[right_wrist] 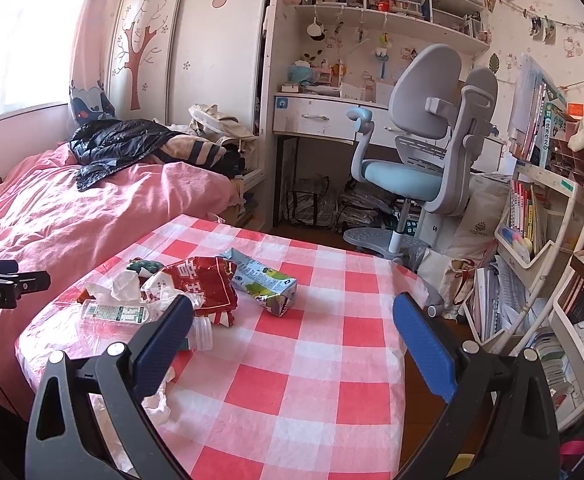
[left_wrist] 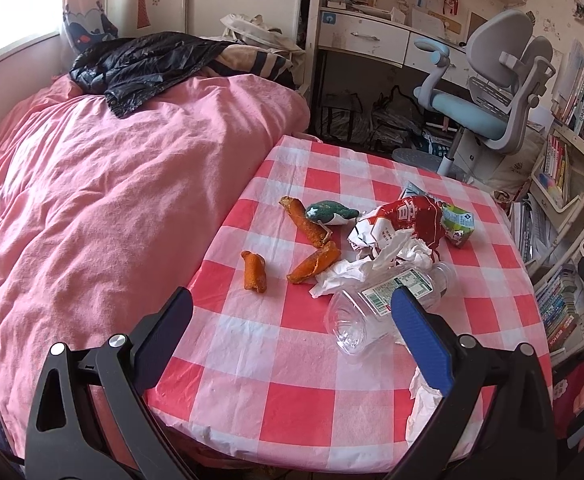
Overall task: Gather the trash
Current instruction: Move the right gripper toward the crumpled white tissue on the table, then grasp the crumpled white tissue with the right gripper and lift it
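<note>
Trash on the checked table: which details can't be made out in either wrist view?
- Plastic bottle: its near end sits behind the left gripper finger; in the right wrist view the right gripper finger covers its middle.
- White tissue at the table's near edge: mostly hidden by gripper fingers in both views.
- Orange peels: hidden behind the pile in the right wrist view.
- Red wrapper: crumpled, print unreadable.
- No trash bin appears in either view.
</note>
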The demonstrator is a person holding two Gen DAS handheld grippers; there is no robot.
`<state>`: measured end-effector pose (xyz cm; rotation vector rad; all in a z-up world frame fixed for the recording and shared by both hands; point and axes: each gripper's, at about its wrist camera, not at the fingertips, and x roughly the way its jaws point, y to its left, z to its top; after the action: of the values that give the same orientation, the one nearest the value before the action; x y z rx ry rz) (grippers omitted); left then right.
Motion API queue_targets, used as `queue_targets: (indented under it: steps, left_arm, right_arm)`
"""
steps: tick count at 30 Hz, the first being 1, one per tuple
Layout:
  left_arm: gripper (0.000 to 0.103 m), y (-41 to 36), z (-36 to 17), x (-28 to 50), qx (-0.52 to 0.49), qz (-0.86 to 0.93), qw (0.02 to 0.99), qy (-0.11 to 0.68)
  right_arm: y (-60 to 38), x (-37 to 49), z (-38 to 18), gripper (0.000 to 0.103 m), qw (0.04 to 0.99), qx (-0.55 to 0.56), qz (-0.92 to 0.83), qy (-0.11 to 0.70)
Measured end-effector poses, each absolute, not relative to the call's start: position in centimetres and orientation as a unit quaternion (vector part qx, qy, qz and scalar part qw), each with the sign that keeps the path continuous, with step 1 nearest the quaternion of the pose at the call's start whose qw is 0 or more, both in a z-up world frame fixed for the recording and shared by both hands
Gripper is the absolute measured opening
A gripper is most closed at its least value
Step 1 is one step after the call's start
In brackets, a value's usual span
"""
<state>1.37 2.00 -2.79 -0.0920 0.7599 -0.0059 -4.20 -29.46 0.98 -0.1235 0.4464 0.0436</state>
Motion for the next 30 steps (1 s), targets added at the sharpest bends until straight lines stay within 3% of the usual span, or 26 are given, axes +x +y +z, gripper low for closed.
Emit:
queue_targets:
  steps: [21,30]
  left_arm:
    - [0.096,1.3,-2.6,1.8,-0.031,0.002,0.925,0.379]
    - [0.096,4.3,-3.1,2.7,-0.052,0.039,0.916,0.396]
  right_arm:
    - [-28.5,-4.3,0.8,0.096,0.968,-0.081,0.053,0.231]
    - [-24.2,-3.4,-2.5,0.096,0.905,-0.067,0.245,0.342]
